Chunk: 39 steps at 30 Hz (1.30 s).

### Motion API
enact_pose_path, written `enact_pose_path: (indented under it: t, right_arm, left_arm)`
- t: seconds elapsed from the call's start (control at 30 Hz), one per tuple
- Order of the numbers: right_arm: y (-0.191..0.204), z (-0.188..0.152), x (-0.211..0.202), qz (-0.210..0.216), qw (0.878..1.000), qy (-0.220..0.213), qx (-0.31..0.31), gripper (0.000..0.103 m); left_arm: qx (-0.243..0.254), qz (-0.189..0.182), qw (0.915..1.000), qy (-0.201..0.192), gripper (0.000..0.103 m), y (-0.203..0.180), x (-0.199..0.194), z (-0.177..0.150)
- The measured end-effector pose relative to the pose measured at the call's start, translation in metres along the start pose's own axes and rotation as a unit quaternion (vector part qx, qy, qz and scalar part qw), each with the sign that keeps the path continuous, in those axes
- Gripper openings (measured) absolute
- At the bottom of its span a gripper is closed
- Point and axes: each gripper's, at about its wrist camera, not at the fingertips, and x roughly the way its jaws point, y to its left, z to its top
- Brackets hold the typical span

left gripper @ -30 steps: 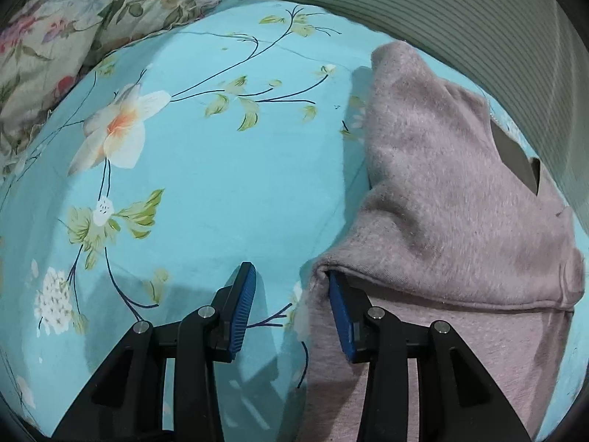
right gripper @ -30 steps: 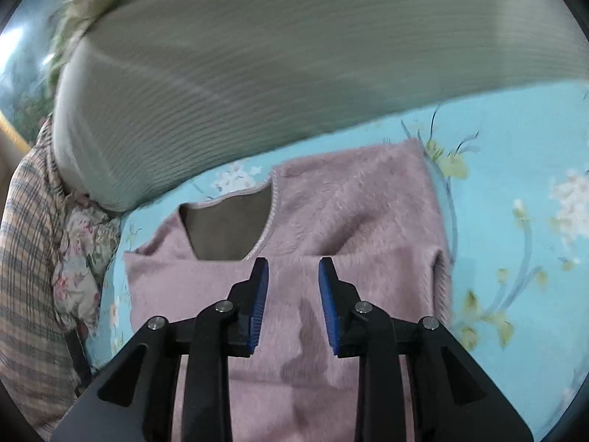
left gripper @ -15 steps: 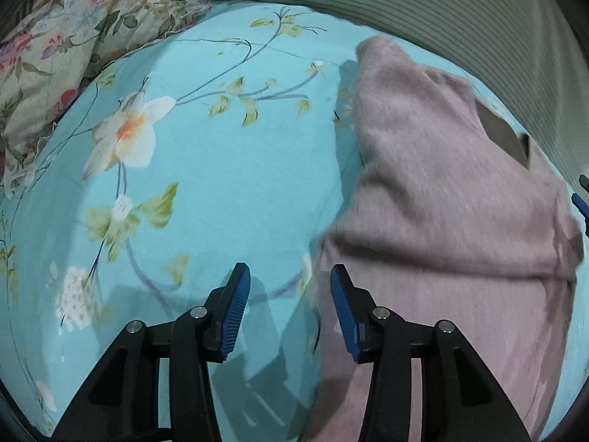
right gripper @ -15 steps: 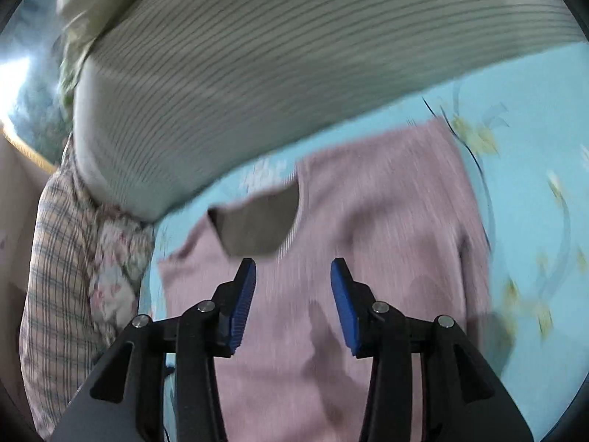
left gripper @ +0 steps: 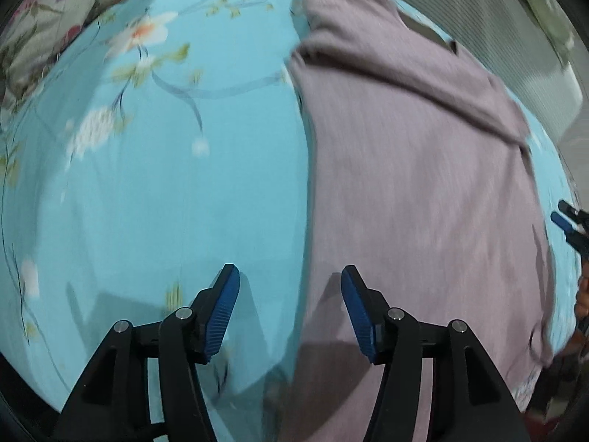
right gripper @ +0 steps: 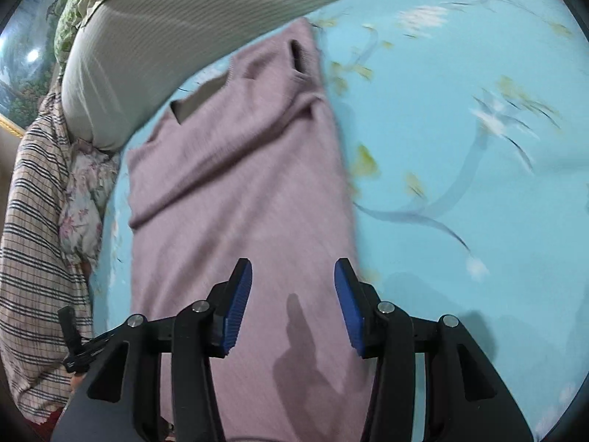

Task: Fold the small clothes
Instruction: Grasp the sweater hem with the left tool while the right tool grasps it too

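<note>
A mauve knit sweater (left gripper: 423, 169) lies flat on the turquoise floral bedsheet (left gripper: 165, 191), its sleeves folded across the chest into a long narrow strip. It also shows in the right wrist view (right gripper: 239, 191), neckline at the far end. My left gripper (left gripper: 291, 309) is open and empty, raised over the sweater's left edge near the hem. My right gripper (right gripper: 292, 302) is open and empty above the lower part of the sweater. The tip of the right gripper (left gripper: 568, 223) shows at the right edge of the left wrist view.
A grey ribbed pillow (right gripper: 176, 25) lies beyond the sweater's neckline. A floral pillow (left gripper: 48, 25) sits far left in the left wrist view. A plaid cloth (right gripper: 33, 228) and a small floral cushion (right gripper: 86, 191) lie left of the sweater.
Both grippers have pulled back from the chest area toward the hem and opened wider. The left gripper's right finger no longer touches the folded sleeve edge.
</note>
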Motion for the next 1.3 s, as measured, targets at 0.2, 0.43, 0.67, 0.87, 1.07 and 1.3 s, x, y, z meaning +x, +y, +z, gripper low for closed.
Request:
enact_pose_path:
  t: [0.2,0.43,0.67,0.87,1.07,1.3]
  right_arm:
    - [-0.014,-0.038,-0.023,-0.013,1.000,0.008,0.001,0.049]
    - [-0.039,-0.094,-0.041,0.002,0.993,0.118,-0.025,0.049]
    - [-0.045,-0.117,-0.043,0.020,0.989,0.141,-0.038,0.049]
    - [-0.027,-0.119,-0.026,0.013,0.990,0.122,-0.066,0.049]
    - [-0.040,-0.127,-0.033,0.059,0.988,0.137,-0.049,0.016]
    - [-0.053,-0.136,-0.029,0.091,0.985,0.147,-0.004,0.016]
  left_arm:
    - [0.007,-0.017,0.9997,0.014,0.066,-0.003,-0.010,-0.055]
    - [0.046,-0.049,0.9973,0.029,0.069,-0.005,-0.025,-0.106]
    - [0.077,-0.087,0.9916,0.057,0.070,-0.008,-0.026,-0.123]
    - [0.072,-0.106,0.9896,0.067,0.071,-0.011,-0.020,-0.117]
    - [0.074,-0.105,0.9901,0.057,0.038,-0.010,-0.023,-0.120]
    - [0.027,-0.141,0.9871,0.069,0.033,0.016,-0.023,-0.121]
